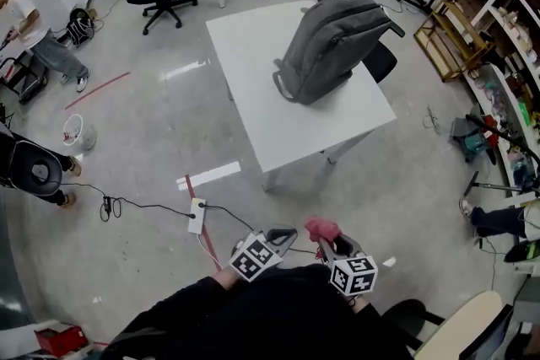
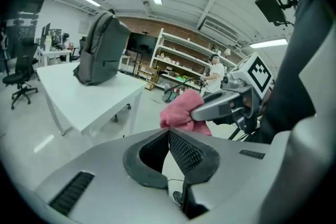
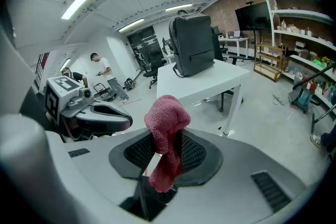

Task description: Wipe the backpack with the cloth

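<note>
Backpack (image 1: 333, 46) upright on the white table (image 1: 253, 97), well apart from both grippers; wiping not yet begun.
Right gripper (image 1: 327, 244) pinches the pink cloth (image 3: 165, 128) between its jaws. Left gripper (image 2: 169, 136) has its jaws together on nothing. Suggest closing in first, steadying the bag with the left, then pressing the cloth flat and stroking from the top downward. No brand, label or lettering legible.

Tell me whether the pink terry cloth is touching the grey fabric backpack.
Apart. Head view: the pink terry cloth sits clamped in the right gripper over the floor, well short of the white table bearing the grey fabric backpack.
</note>
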`<state>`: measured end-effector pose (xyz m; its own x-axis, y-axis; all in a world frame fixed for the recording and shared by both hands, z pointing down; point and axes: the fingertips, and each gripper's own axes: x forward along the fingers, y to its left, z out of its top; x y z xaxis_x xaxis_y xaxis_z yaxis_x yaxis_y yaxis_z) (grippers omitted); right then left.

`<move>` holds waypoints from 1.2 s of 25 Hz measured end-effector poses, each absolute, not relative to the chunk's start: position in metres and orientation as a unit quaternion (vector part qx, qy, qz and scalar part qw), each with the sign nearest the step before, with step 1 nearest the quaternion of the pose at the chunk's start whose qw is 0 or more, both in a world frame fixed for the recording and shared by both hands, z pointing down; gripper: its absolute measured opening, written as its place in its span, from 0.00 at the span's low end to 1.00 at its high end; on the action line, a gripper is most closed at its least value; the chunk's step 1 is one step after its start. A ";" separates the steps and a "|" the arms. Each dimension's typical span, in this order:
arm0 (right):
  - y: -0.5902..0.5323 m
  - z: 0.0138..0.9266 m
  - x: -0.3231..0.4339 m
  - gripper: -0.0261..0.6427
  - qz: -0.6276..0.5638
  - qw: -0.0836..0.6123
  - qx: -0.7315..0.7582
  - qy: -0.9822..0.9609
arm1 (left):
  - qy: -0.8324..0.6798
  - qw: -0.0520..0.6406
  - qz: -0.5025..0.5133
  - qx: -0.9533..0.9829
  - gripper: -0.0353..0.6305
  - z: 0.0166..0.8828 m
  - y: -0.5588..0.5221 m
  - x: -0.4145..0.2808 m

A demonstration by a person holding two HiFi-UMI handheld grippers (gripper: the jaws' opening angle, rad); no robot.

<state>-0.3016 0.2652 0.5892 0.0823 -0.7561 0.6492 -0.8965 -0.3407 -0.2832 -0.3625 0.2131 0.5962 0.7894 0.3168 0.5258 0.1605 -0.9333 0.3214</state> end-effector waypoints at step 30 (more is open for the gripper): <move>0.181 0.587 -0.100 0.21 0.349 0.100 0.644 -0.674 | -0.054 0.176 0.292 0.938 0.08 0.575 0.146 -0.180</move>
<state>-0.1005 0.1807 0.5873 -0.1515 -0.7971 0.5845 -0.9371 -0.0723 -0.3416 -0.1801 0.1459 0.5752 0.8233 0.0017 0.5676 -0.2046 -0.9319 0.2996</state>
